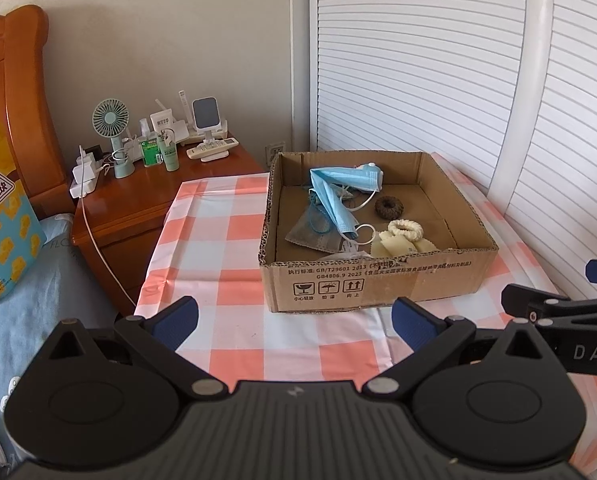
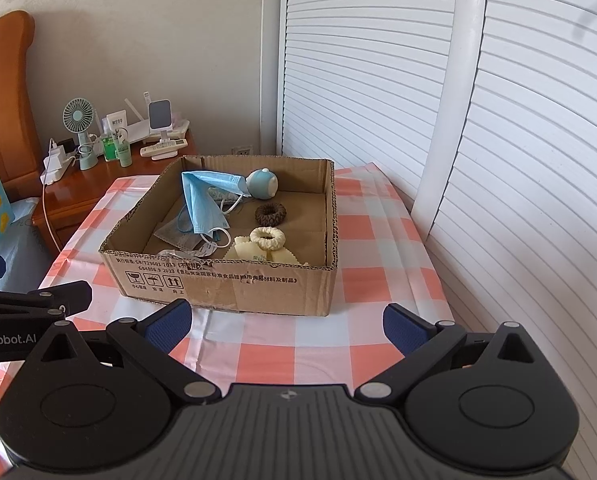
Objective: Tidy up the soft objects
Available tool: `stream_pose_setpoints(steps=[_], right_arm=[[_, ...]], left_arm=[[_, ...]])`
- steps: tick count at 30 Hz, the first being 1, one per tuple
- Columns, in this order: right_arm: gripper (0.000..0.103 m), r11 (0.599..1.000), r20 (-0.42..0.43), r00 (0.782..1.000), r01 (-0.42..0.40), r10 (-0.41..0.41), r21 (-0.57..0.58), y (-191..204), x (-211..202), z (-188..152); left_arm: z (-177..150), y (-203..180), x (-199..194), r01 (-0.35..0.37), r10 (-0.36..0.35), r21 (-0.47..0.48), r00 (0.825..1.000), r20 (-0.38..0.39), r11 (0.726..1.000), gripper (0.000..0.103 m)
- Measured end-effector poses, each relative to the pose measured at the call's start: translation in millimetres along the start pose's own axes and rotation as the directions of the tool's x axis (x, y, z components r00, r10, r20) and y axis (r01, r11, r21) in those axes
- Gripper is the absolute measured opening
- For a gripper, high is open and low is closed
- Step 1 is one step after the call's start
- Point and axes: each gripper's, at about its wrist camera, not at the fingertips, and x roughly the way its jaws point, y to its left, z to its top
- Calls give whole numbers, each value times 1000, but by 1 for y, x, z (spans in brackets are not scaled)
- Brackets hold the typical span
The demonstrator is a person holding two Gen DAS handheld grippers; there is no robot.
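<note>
Left gripper (image 1: 294,322): we see its jaws spread wide and holding nothing, low over the cloth, short of the box front.
Right gripper (image 2: 286,326): likewise spread and bare, level with the left one; each tool shows at the edge of the other's view, so we judge them close side by side.
Cloth (image 2: 322,360): pink-and-white check, covering the table; no soft item lies on the part we can see, near the grippers or beside the box.
Box (image 2: 226,284): shallow open carton on the cloth, front wall facing us, slightly skewed.
Yellow cloth (image 2: 246,251): inside, just behind the front wall, with the cream scrunchie (image 2: 267,238) resting on its far edge.
Grey mask (image 1: 312,232): flat on the floor of the box at left, partly under the blue mask (image 2: 202,204).
Blue mask, detail: folded, propped up and leaning, ear loops trailing loose.
Brown scrunchie (image 2: 271,213): mid-floor, apart from the cream one.
Blue toy (image 2: 261,184): at the back wall, touching the mask's top edge.
Stage: all soft items we can see lie in the box. This fits items gathered and hands withdrawn, or a box about to be sorted; we cannot settle which.
Handling note: whichever it is, we judge any reach should go over the front wall, not against it, and pinch fabric rather than loops, since loops may snag neighbours.
Nightstand (image 1: 170,196): far left, cluttered, not part of the job.
</note>
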Motion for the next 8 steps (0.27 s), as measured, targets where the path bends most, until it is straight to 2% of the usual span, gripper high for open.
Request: stream_pose_setpoints(steps=[8], right_arm=[[103, 1000, 2, 1000, 0, 0, 1, 0, -1, 0]], left_arm=[[0, 0, 0, -1, 1, 1, 1000, 1, 1000, 102]])
